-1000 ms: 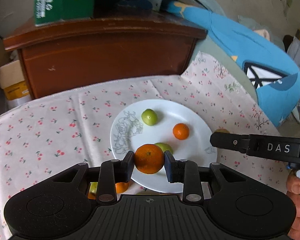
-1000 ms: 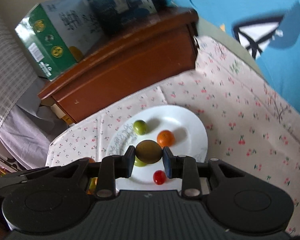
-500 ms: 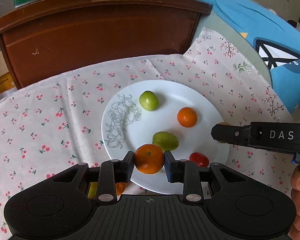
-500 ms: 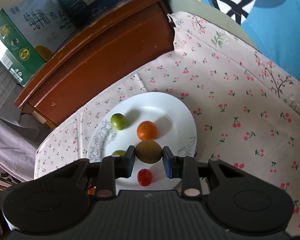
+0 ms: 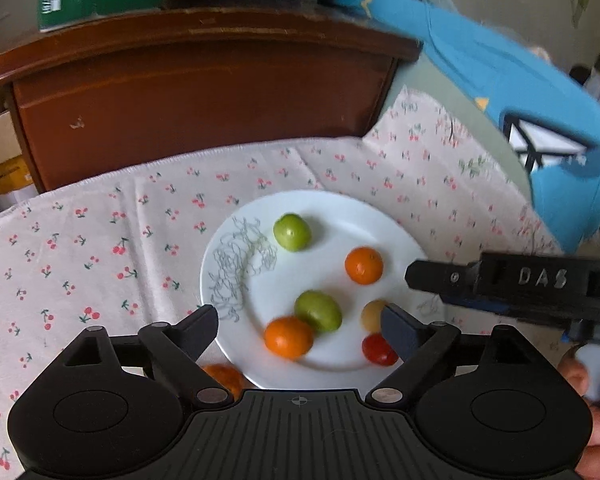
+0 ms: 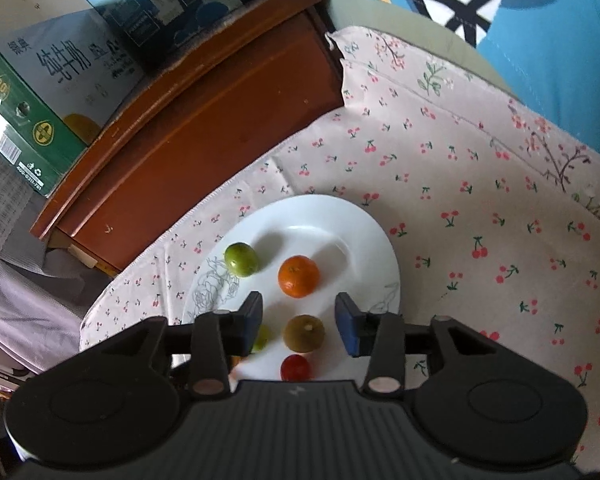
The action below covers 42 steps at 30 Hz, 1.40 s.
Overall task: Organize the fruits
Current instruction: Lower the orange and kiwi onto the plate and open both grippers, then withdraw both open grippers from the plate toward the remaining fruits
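Observation:
A white plate (image 5: 332,216) lies on the cherry-print cloth. On it are two green fruits (image 5: 292,231) (image 5: 318,311), two oranges (image 5: 363,265) (image 5: 288,337), a brown kiwi (image 5: 373,314) and a red tomato (image 5: 378,350). My left gripper (image 5: 300,322) is open above the plate's near edge, the near orange between its fingers, untouched. Another orange (image 5: 224,376) lies off the plate under its left finger. My right gripper (image 6: 299,319) is open over the kiwi (image 6: 305,333), with the tomato (image 6: 295,367) just below and an orange (image 6: 299,276) ahead. It also shows in the left wrist view (image 5: 500,284).
A brown wooden cabinet (image 5: 204,92) stands behind the table with a green carton (image 6: 32,112) and a blue carton (image 6: 168,4) on top. A blue cloth (image 5: 520,112) lies at the right. The plate also shows in the right wrist view (image 6: 364,224).
Both grippers opened. The left let its orange go onto the plate's near side; the right let the kiwi go beside the tomato. Both pulled back slightly.

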Motion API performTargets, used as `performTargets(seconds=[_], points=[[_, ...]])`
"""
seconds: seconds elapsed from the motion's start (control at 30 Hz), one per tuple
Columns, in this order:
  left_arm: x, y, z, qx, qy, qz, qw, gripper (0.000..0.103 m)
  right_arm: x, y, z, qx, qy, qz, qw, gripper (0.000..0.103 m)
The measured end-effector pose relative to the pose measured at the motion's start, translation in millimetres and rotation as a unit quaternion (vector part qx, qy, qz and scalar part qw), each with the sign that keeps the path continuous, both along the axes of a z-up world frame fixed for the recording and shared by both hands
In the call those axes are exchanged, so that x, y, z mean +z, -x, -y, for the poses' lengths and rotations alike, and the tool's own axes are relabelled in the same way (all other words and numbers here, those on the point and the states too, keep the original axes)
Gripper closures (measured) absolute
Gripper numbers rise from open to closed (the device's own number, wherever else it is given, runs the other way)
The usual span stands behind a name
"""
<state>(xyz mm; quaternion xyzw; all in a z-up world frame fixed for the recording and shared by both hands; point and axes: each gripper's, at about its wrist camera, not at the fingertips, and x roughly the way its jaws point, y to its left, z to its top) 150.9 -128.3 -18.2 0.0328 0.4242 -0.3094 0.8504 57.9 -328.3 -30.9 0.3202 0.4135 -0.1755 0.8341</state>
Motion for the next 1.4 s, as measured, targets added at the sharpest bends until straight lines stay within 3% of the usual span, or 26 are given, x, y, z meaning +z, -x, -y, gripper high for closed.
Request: performTargets(seconds=[0.07, 0.13, 0.3, 0.37, 0.6, 0.8, 1.13, 1.4], points=[[5.0, -0.5, -7.5, 0.016, 0.026, -0.012, 0.9995, 0.005, 3.2, -0.3, -1.1, 0.001, 0.010, 0.003, 1.000, 0.057], [8.8, -0.3, -14.0, 0.024, 0.048, -0.023, 0.9983, 0.005, 6.4, -0.5, -2.3, 0.001, 0.023, 0.002, 1.000, 0.046], [18.7, 4.2, -29.3, 0.058, 0.052, -0.017, 0.9968, 0.005, 14.2, 1.8, -9.3, 0.014, 0.060, 0.002, 0.998, 0.040], [19.8, 6.7, -38.1, 0.070, 0.052, -0.023, 0.9959, 0.005, 17.4, 4.5, -14.7, 0.024, 0.080, 0.000, 0.997, 0.031], [15.8, 22.7, -66.0, 0.119, 0.023, -0.036, 0.9920, 0.005, 22.1, 29.0, -41.5, 0.051, 0.146, -0.024, 0.988, 0.027], [7.9, 46.0, -81.3, 0.135, -0.031, -0.031, 0.9899, 0.005, 15.6, 69.4, -64.0, 0.061, 0.141, -0.042, 0.987, 0.021], [-25.4, 89.4, -97.2, 0.148, -0.096, -0.073, 0.9817, 0.005, -4.3, 114.5, -90.5, 0.060, 0.110, -0.098, 0.987, 0.020], [-43.1, 102.6, -102.7, 0.160, -0.136, -0.089, 0.9737, 0.002, -12.4, 129.2, -107.6, 0.072, 0.142, -0.123, 0.980, 0.020]])
